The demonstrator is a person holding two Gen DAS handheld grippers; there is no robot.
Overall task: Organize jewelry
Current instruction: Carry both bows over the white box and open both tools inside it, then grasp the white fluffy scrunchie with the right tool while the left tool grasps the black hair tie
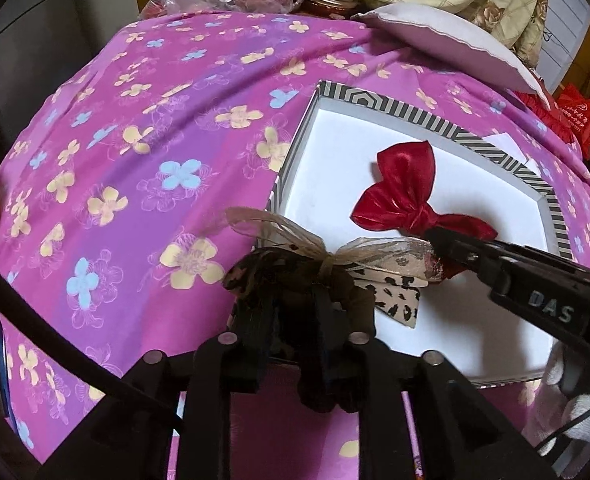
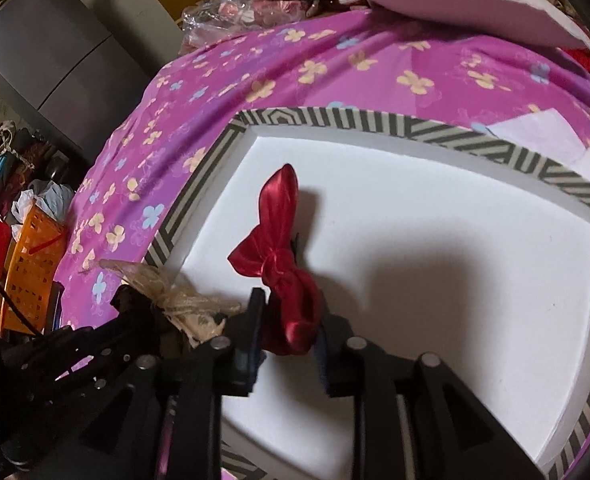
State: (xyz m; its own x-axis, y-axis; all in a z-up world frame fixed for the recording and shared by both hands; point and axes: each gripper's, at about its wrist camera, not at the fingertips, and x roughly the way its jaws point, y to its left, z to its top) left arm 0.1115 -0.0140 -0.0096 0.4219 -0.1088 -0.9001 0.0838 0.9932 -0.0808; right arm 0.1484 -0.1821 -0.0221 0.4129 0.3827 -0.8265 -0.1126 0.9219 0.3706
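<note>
A white-lined box with a black-and-white striped rim (image 1: 379, 105) (image 2: 335, 117) sits on the pink flowered cloth. My right gripper (image 2: 289, 320) is shut on a red satin bow (image 2: 283, 240), which it holds over the box's white floor; the bow also shows in the left wrist view (image 1: 403, 196), with the right gripper (image 1: 451, 246) reaching in from the right. My left gripper (image 1: 291, 300) is shut on a leopard-print bow with beige gauze loops (image 1: 319, 256) at the box's near left edge; it shows in the right wrist view (image 2: 183, 304) too.
The pink flowered cloth (image 1: 143, 128) covers the surface. A white cushion (image 1: 435, 36) and patterned fabric lie at the back. An orange basket (image 2: 31, 264) stands to the left, below the cloth's edge. A white paper scrap (image 2: 535, 132) lies by the box's far rim.
</note>
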